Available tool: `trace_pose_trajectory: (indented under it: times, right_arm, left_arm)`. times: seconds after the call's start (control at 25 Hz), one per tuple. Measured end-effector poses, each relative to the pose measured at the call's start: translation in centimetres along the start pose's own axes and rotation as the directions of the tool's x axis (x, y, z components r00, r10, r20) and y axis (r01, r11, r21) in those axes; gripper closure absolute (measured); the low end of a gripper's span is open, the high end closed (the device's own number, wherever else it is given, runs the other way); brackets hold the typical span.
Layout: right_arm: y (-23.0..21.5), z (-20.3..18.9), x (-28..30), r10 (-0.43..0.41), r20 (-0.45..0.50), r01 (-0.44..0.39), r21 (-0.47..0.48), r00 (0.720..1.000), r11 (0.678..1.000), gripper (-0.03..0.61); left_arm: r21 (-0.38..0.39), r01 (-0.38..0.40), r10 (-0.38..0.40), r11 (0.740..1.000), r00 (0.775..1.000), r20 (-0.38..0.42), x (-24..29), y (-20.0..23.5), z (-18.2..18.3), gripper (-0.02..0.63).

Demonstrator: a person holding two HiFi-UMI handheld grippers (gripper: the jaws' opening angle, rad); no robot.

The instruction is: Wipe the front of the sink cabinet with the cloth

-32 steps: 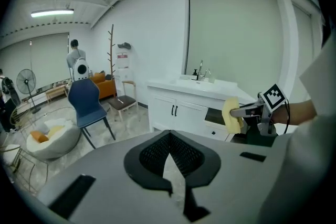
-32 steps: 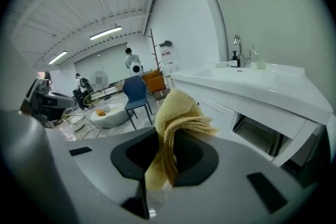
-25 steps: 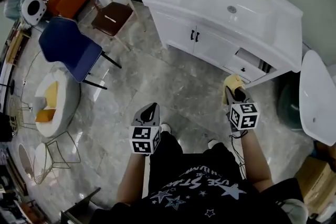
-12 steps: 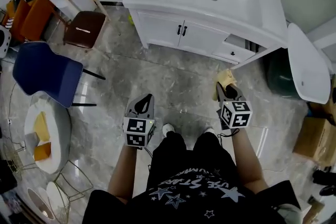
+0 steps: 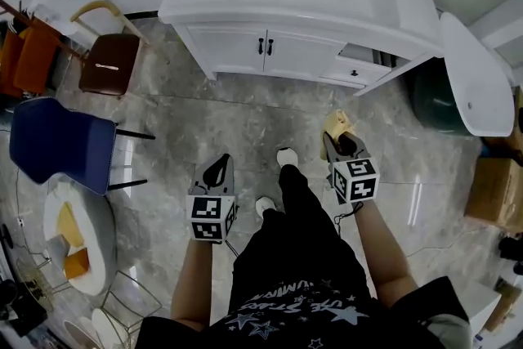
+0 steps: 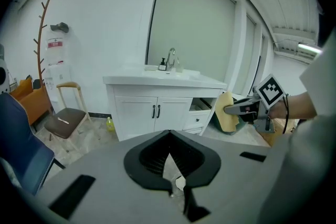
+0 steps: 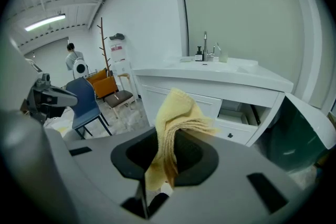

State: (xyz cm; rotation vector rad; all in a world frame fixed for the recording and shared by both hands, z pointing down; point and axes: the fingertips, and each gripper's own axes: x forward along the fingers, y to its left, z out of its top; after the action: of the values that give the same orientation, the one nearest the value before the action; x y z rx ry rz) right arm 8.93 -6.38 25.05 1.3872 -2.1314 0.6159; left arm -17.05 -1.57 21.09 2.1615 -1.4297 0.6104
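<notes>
The white sink cabinet (image 5: 245, 45) stands against the far wall, with two doors with black handles and an open drawer (image 5: 359, 55) on its right side. It also shows in the left gripper view as the cabinet (image 6: 157, 110) and in the right gripper view as the cabinet (image 7: 199, 97). My right gripper (image 5: 337, 145) is shut on a folded yellow cloth (image 5: 335, 125), which drapes up out of the jaws as the cloth (image 7: 176, 123). It hangs over the floor, short of the cabinet. My left gripper (image 5: 217, 169) is shut and holds nothing, level with the right one.
A brown chair (image 5: 106, 61) and a blue chair (image 5: 57, 145) stand at the left. A white lid over a dark green bin (image 5: 426, 98) sits right of the cabinet, and a cardboard box (image 5: 494, 188) beyond. The person's feet (image 5: 286, 157) are on the marble floor between the grippers.
The person has stepped toward the cabinet, which now sits nearer and more centred. Both grippers keep their pose; the cloth stays in the right one.
</notes>
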Motion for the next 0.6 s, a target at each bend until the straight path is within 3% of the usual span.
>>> trace_pose_trajectory:
  times: [0.24, 0.6]
  right_arm:
    - [-1.7, 0.0, 8.2, 0.020, 0.022, -0.019, -0.042, 1.000, 0.999, 0.495]
    - [-5.7, 0.1, 21.3, 0.029, 0.139, -0.008, -0.155, 0.990, 0.988, 0.495]
  left_arm:
    - [0.019, 0.009, -0.009, 1.000, 1.000, -0.010, 5.2, 0.7, -1.0, 0.598]
    - [0.011, -0.006, 0.004, 1.000, 0.992, 0.124, 17.5, 5.6, -1.0, 0.598]
